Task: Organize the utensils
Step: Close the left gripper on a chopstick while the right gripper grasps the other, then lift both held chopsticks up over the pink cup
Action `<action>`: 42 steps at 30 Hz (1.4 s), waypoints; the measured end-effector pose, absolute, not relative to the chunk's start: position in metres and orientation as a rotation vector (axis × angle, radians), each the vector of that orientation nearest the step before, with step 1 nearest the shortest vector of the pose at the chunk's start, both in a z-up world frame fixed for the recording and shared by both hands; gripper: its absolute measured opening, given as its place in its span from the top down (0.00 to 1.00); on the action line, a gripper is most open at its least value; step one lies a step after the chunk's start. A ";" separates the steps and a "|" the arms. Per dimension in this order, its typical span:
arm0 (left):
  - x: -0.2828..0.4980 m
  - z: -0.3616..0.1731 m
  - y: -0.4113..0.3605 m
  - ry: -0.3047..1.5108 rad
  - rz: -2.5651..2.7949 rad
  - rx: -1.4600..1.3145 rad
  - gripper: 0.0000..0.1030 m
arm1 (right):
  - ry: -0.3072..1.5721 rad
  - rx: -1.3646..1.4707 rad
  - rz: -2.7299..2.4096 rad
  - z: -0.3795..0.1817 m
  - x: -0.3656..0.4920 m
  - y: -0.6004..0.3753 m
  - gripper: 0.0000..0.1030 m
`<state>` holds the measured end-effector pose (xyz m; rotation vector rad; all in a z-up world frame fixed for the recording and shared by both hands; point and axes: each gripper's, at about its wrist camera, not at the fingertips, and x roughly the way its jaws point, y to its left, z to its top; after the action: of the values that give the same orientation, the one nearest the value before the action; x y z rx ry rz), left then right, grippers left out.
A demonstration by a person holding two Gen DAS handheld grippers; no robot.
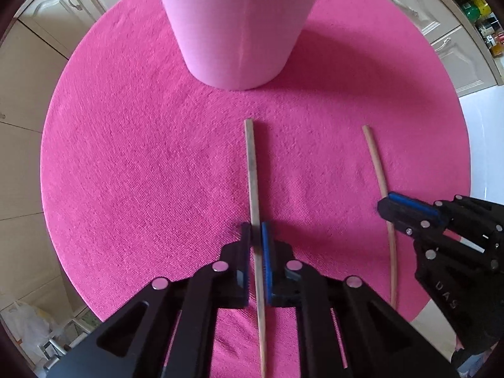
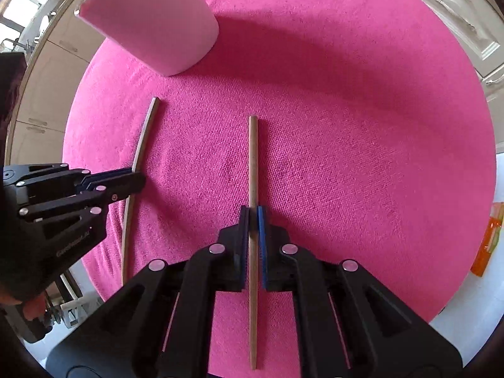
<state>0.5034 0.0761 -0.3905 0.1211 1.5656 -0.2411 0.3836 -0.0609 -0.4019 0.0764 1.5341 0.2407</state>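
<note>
Two thin wooden chopsticks are seen lying side by side, apart, on a round pink cloth-covered tabletop before a pale pink plastic cup. The left gripper is held low and level — jaws closed on the left chopstick. The right gripper likewise clamps the right chopstick.

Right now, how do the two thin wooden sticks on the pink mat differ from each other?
The left wooden stick is clamped by the left gripper; the right wooden stick is clamped by the right gripper. The left stick lies nearer the pale pink cup; the right one sits farther from it. Both are slim, light brown, lie roughly parallel on the pink round mat and point toward the cup's side of it.
</note>
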 end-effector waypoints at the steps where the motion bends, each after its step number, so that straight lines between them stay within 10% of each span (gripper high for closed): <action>1: 0.500 -0.391 0.072 1.564 -0.241 0.120 0.94 | 1.543 0.064 0.235 -0.402 0.385 -0.058 0.94; 15: 0.454 -0.347 0.106 1.354 -0.378 0.018 0.95 | 1.441 0.178 0.246 -0.397 0.376 -0.064 0.94; 42: 0.447 -0.200 0.149 0.717 -0.540 -0.186 0.95 | 0.845 0.428 0.405 -0.209 0.364 -0.057 0.94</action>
<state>0.4471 0.1488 -0.2003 -0.1864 0.7170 -0.5401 0.3642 -0.0568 -0.2086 0.4277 0.8452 0.4053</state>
